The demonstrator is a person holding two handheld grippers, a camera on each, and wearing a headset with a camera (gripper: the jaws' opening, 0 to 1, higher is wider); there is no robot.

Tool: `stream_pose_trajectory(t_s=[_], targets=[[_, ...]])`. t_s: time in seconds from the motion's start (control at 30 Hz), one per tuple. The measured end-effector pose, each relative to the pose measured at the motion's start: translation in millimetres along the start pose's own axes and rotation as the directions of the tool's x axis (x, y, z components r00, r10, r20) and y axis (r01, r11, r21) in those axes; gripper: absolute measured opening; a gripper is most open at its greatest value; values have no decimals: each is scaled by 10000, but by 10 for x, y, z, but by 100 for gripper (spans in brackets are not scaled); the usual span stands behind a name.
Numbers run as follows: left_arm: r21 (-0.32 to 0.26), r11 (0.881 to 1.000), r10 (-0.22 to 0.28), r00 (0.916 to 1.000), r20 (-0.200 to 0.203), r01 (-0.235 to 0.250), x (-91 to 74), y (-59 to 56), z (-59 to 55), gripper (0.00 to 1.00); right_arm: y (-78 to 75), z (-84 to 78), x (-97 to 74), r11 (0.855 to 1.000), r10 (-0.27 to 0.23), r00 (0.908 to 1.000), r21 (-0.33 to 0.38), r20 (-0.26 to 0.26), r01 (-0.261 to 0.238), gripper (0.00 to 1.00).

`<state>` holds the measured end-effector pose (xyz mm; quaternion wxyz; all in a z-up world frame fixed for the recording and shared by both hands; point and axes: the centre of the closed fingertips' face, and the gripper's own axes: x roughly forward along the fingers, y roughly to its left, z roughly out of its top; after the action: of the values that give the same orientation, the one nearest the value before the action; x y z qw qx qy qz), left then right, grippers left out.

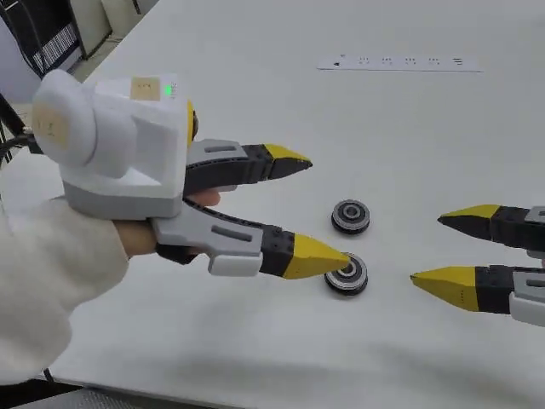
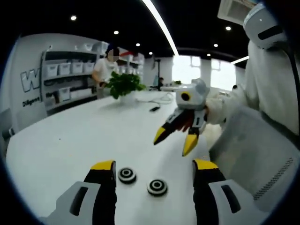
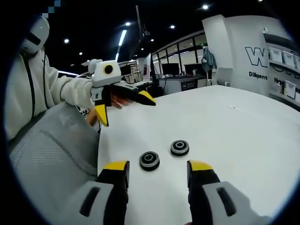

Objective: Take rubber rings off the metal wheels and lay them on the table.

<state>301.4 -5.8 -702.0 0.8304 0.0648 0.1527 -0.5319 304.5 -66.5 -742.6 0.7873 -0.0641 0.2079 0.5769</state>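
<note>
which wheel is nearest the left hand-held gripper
The head view's lower wheel, at a yellow tip of the left hand-held gripper; the other wheel lies clear.

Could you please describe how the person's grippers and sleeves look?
The left gripper and the right gripper match: dark grey tongs ending in pointed yellow tips, on pale grey brackets. The person wears a thick white sleeve and, seen in the gripper views, a white headset.
</note>
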Motion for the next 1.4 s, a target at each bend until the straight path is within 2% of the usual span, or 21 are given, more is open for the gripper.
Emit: stream_pose_trajectory(t_s=[0.23,0.37,0.5,0.67,0.97,1.27,1.4], targets=[[186,9998,0,9996,-289,6,104,38,-172,53,51,-81,146,9990,402,9985,-192,-369,-409,40],[208,9997,-108,9985,-530,119,215,39,-318,46,90,-154,245,9969,747,9949,-197,-672,-762,37],[284,9988,-360,9938,-1051,392,290,-1,-521,39,125,-215,338,9943,981,9906,-317,-957,-1015,34],[365,9979,-483,9897,-1348,537,357,-52,-648,34,153,-284,431,9921,1141,9857,-369,-1236,-1195,32],[512,9972,-481,9906,-1283,550,397,-28,-679,23,164,-362,525,9906,1137,9812,-575,-1559,-1239,29],[512,9970,-499,9869,-1535,584,411,-16,-785,20,176,-373,598,9901,1116,9791,-654,-1702,-1242,28],[598,9962,-542,9884,-1421,632,426,-25,-775,18,170,-397,621,9902,1052,9778,-723,-1812,-1199,26]])
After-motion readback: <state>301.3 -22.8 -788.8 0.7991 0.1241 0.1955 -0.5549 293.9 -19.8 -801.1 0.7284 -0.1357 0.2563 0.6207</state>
